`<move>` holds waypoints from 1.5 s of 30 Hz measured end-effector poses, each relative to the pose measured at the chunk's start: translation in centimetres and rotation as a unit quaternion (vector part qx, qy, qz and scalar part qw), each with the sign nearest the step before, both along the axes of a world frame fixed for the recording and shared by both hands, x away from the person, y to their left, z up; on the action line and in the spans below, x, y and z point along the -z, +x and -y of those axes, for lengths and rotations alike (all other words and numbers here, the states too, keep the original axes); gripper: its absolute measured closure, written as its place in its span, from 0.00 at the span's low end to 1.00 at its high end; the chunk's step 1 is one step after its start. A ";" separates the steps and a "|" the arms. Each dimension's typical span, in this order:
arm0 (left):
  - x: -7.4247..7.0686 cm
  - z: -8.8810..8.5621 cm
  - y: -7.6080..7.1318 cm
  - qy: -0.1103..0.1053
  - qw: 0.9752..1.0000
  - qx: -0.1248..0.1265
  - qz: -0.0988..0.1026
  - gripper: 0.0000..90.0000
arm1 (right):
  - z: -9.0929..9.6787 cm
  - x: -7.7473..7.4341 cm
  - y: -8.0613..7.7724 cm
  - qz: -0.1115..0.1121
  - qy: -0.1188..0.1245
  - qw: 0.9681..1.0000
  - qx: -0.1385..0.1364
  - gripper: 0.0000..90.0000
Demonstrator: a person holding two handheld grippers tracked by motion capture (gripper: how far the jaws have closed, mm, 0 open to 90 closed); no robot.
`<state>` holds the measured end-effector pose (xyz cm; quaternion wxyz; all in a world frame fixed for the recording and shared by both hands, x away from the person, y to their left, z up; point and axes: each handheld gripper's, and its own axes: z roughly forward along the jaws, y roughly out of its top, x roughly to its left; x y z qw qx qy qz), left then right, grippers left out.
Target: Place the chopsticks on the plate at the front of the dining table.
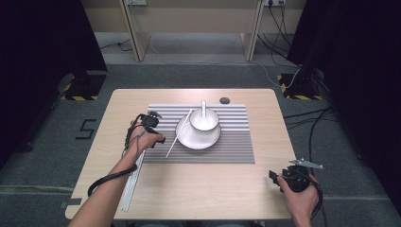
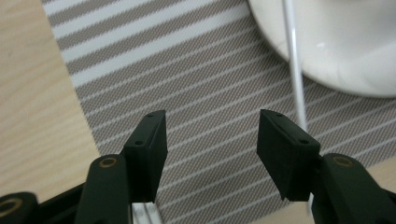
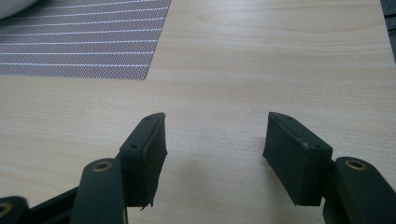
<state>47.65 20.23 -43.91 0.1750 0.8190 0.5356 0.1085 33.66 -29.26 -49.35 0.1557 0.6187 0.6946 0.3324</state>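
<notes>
1. The table (image 1: 198, 189) carries a striped placemat (image 1: 236, 151), and on it my setting looks nearly complete: a white plate (image 1: 189, 140) sits at the middle of the mat with a white bowl (image 1: 204, 120) on top and a spoon (image 1: 204, 108) standing in the bowl.
2. The chopstick (image 1: 178, 134), a thin white stick, lies slanted with its far end resting on the plate's left rim and its near end down on the mat. I judge it as already placed; whether a second one lies with it I cannot tell.
3. What is left, as I read it, is little: perhaps straightening that stick, then pulling both hands clear.
4. My left gripper (image 1: 152, 118) hangs over the mat's left part, just beside the plate, pointing forward and down from a raised wrist. In the left gripper view its jaws stand wide apart with nothing between them, and the chopstick (image 2: 295, 70) runs past the right jaw without being touched.
5. My right gripper (image 1: 276, 176) rests near the table's front right corner, well apart from the mat, jaws spread wide over bare wood and holding nothing.
</notes>
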 end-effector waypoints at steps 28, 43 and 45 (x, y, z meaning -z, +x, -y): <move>2.9 1.4 -3.4 0.017 0.998 0.049 -0.028 0.47 | 0.0 0.0 -0.1 0.001 -0.001 1.000 -0.001 0.43; 3.1 4.3 -3.9 0.007 0.997 0.070 -0.031 0.48 | -0.1 0.0 -0.1 -0.001 -0.002 1.000 -0.003 0.43; 3.0 4.7 -3.9 0.005 0.997 0.069 -0.030 0.48 | -0.1 0.0 0.0 -0.002 -0.001 1.000 -0.002 0.43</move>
